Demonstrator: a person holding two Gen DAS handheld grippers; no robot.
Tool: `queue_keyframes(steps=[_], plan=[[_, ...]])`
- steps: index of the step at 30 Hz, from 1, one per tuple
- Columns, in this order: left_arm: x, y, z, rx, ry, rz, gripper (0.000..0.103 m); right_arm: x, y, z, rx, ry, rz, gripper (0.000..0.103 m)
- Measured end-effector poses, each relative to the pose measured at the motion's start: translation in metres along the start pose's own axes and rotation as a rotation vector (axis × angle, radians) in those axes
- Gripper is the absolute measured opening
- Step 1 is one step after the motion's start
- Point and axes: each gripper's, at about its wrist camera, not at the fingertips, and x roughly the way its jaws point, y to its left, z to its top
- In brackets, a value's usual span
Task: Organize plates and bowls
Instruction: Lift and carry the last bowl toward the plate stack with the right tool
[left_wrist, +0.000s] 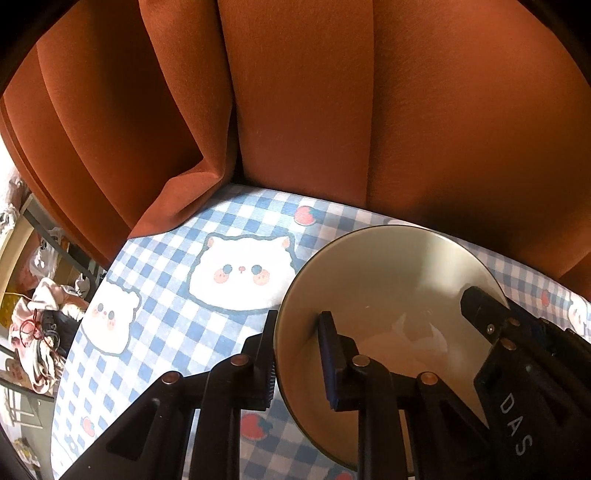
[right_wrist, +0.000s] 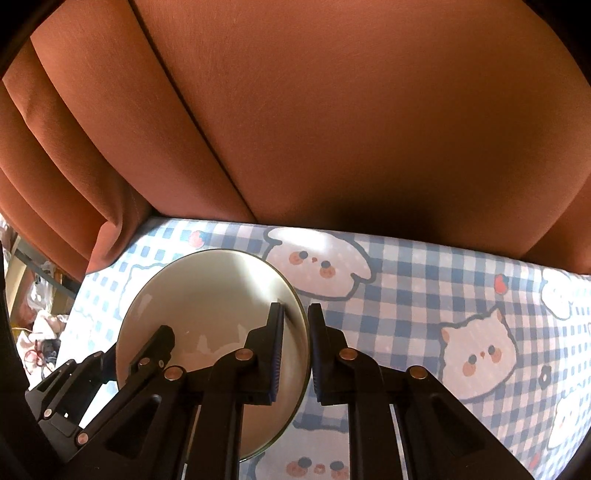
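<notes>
A cream bowl (left_wrist: 388, 288) with a dark rim stands on the checked tablecloth (left_wrist: 166, 295). My left gripper (left_wrist: 299, 354) straddles its left rim, one finger outside and one inside, with a gap to the wall. In the right wrist view the same bowl (right_wrist: 207, 291) has my right gripper (right_wrist: 295, 347) straddling its right rim, jaws near the wall but not clearly pressing. Each view shows the other gripper's finger inside the bowl. No plate is in view.
An orange-brown curtain (left_wrist: 295, 110) hangs right behind the table's far edge. To the left, past the table edge, lie clothes and clutter (left_wrist: 40, 314) on the floor. The blue-and-white cloth (right_wrist: 443, 295) with cat prints stretches to the right of the bowl.
</notes>
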Motion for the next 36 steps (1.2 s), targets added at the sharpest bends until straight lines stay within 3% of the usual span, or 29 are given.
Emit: queue_keyframes(steps=[11, 22, 36], plan=[[-0.051, 0.014, -0.006, 0.022, -0.045, -0.055, 0.018, -0.047, 0.008, -0.008, 0.025, -0.035, -0.044, 0.017], [-0.122, 0.038, -0.018, 0.074, -0.112, -0.112, 0.018, -0.128, 0.035, -0.026, 0.069, -0.123, -0.095, 0.017], [-0.173, 0.07, -0.06, 0.131, -0.155, -0.197, 0.018, -0.202, 0.07, -0.081, 0.114, -0.175, -0.178, 0.017]])
